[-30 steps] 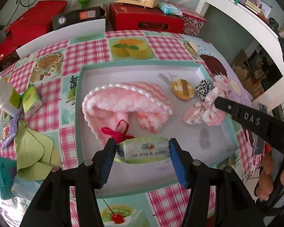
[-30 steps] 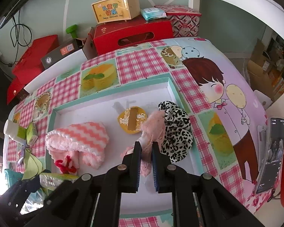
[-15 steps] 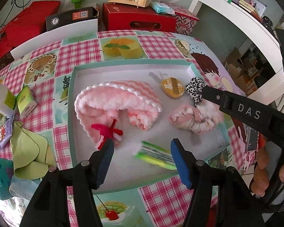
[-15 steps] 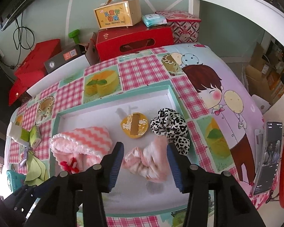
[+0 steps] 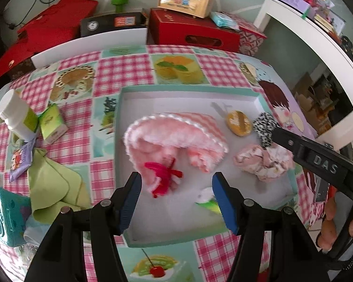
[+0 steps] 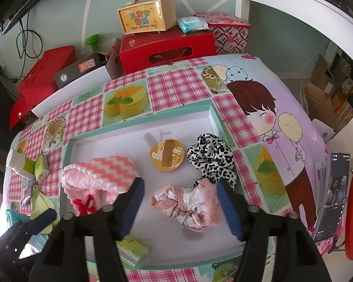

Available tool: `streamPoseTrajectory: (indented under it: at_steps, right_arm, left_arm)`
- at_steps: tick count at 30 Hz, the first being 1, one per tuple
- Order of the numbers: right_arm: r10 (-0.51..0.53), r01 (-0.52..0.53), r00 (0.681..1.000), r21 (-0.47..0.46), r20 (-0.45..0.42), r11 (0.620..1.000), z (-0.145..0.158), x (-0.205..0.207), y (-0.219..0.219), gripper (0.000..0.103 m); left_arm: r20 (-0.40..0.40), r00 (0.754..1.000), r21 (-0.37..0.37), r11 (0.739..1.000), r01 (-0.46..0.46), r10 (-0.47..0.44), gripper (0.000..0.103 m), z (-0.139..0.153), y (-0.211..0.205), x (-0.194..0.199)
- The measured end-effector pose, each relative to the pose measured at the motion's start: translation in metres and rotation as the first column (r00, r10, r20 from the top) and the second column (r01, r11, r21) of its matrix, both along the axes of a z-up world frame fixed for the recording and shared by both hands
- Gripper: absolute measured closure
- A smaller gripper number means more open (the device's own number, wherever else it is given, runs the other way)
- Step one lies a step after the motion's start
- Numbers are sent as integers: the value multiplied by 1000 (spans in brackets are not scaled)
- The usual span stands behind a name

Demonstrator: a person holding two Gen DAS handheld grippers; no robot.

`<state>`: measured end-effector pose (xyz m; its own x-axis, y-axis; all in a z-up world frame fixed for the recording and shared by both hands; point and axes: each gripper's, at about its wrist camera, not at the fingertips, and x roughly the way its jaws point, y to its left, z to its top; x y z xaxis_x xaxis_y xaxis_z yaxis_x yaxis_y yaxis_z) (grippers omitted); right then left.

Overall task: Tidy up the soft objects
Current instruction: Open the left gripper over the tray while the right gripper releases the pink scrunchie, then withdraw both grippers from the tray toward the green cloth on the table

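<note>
- Both grippers have let go, and nothing is pinched between their blue fingers.
- Left gripper (image 5: 176,197) hangs over the near side of the tray (image 6: 138,128), its fingers standing apart.
- Right gripper (image 6: 180,204) is spreading its jaws wider right now. A pink cloth bundle (image 6: 188,205) lies loose in the gap, and the pads do not press on it.
- That pink cloth bundle sits on the white floor of the tray, near the right wall.
- Just behind it is a black and white spotted scrunchie (image 6: 210,158). The two soft things touch.
- A round yellow pack (image 6: 167,155) lies in the middle of the tray, beside the scrunchie.
- On the left side of the tray is a fluffy pink hat (image 5: 174,138) with zigzag stripes and a red bow (image 5: 162,172).
- A green tissue pack (image 6: 131,250) lies near the front wall of the tray, partly hidden behind a finger.
- Outside the tray, on the checked tablecloth (image 5: 124,70), are a green cloth (image 5: 51,183), a white bottle (image 5: 16,115) and a small green box (image 5: 53,123).
- A person's hand (image 5: 338,223) holds the right gripper's handle.
</note>
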<state>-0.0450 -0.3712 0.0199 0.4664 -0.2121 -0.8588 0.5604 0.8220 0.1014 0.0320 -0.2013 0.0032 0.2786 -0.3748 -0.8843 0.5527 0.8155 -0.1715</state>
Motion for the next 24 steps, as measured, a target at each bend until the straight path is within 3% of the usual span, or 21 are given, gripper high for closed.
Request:
streamPoseTrajectory:
  at_steps: [6,9,11,12,16,24]
  right_arm:
    - [5,-5,1000,-33,-7,999,1,2,2,19]
    - [16,-16,1000,-55,-8,998,2,4,5,1]
    - [28,-29,1000,-70,-4,997,3,5,8,0]
    - [34,-34,999,-76,-4,996,4,6,9,0]
    - [43,-44,999,-88,-11,995,3,8,12,0]
    - [38,-38,999,-89,-5,995,4,8,12,0]
  left_arm:
    - [4,999,-1,999,-51,51,40,1,12,11]
    - [7,997,-9,997,-75,75,37,1,17,16]
    - [10,996,-24,996,-90,90,17,2,21,19]
    - [18,995,-36,994,-99,100,15,4,23,21]
    - [45,991,-50,991,-127,129,14,9,28,24]
    - [26,987,-63,986,-155,157,14,9,35,30]
